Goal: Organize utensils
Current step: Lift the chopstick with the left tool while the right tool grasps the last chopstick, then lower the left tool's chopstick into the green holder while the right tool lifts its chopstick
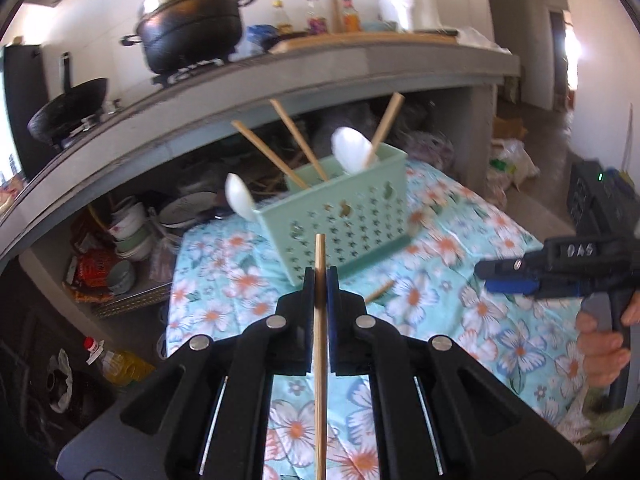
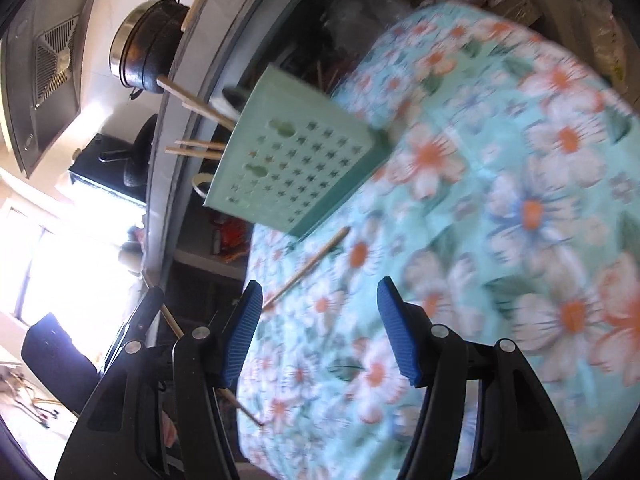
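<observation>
Our left gripper [image 1: 320,280] pinches one chopstick [image 1: 320,360] upright, the green caddy [image 1: 340,216] straight ahead, while our right gripper [image 2: 320,328], fingers wide, sits nearer the loose chopstick [image 2: 308,268] lying diagonally on the tablecloth [image 2: 520,200].

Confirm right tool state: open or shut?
Open. The right tool shows its blue pads wide apart, only the floral cloth between them, nothing gripped.

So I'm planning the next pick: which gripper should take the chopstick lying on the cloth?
Probably the right gripper: it is open, with the loose chopstick just ahead. The left gripper is shut on another chopstick.
</observation>
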Tool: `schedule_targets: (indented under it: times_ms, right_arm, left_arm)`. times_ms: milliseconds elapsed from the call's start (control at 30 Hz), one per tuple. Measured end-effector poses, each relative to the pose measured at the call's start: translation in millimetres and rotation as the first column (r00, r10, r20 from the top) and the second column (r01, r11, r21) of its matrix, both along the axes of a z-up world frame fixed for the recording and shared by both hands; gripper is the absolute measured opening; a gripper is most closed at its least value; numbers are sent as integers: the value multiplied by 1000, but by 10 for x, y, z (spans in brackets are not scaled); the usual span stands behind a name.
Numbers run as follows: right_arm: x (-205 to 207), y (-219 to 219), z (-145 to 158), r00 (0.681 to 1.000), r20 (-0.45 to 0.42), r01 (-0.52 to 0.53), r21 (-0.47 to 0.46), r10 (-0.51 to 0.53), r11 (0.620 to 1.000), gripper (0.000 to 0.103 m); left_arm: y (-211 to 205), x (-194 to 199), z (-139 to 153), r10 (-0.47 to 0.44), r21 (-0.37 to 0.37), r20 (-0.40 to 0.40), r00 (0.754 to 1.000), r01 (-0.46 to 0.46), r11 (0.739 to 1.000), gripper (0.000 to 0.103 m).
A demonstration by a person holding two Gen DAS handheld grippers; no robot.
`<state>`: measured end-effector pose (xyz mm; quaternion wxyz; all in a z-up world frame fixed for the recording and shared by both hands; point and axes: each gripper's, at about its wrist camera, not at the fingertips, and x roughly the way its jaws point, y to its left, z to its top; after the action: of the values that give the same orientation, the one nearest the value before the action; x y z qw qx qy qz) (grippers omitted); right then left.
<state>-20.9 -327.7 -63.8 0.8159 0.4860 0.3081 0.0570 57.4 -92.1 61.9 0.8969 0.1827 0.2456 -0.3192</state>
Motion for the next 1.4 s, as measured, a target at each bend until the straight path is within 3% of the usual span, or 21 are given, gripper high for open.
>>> schedule_targets:
  times_ms: [200, 367, 567, 667, 733, 767, 967, 1167, 1400]
  right_arm:
    - [565, 243, -262, 994, -91, -45, 106, 55, 993, 51]
    - [877, 218, -501, 982, -188, 50, 142, -23, 989, 46]
    - [1112, 259, -522, 973, -212, 121, 137, -90, 983, 43]
    - [1177, 296, -534, 968, -222, 143, 117, -115, 983, 30]
    - [1188, 308, -584, 964, -230, 162, 125, -131, 979, 13]
    - [1173, 284, -622, 964, -229, 171, 140, -136, 975, 13]
    - [886, 209, -546, 976, -141, 192, 181, -168, 964, 10]
    - [357, 200, 12, 977, 38, 210, 20, -211, 977, 8]
    - [-82, 134, 689, 948, 224, 260, -138, -226, 956, 6]
  left_arm:
    - [327, 127, 52, 86, -115, -17, 996, -88, 990, 4]
    - [524, 249, 12, 119, -173, -49, 992, -126, 977, 4]
    - [590, 308, -76, 123, -186, -73, 990, -135, 973, 4]
    - [592, 303, -88, 127, -192, -79, 989, -140, 971, 4]
    - [593, 295, -89, 128, -192, -79, 989, -141, 971, 4]
    - [596, 302, -90, 128, -191, -79, 989, -141, 971, 4]
    - [587, 281, -60, 129, -189, -65, 989, -139, 972, 4]
    - [503, 291, -46, 129, -168, -69, 989, -139, 976, 4]
    - [389, 230, 4, 117, -142, -54, 992, -123, 982, 4]
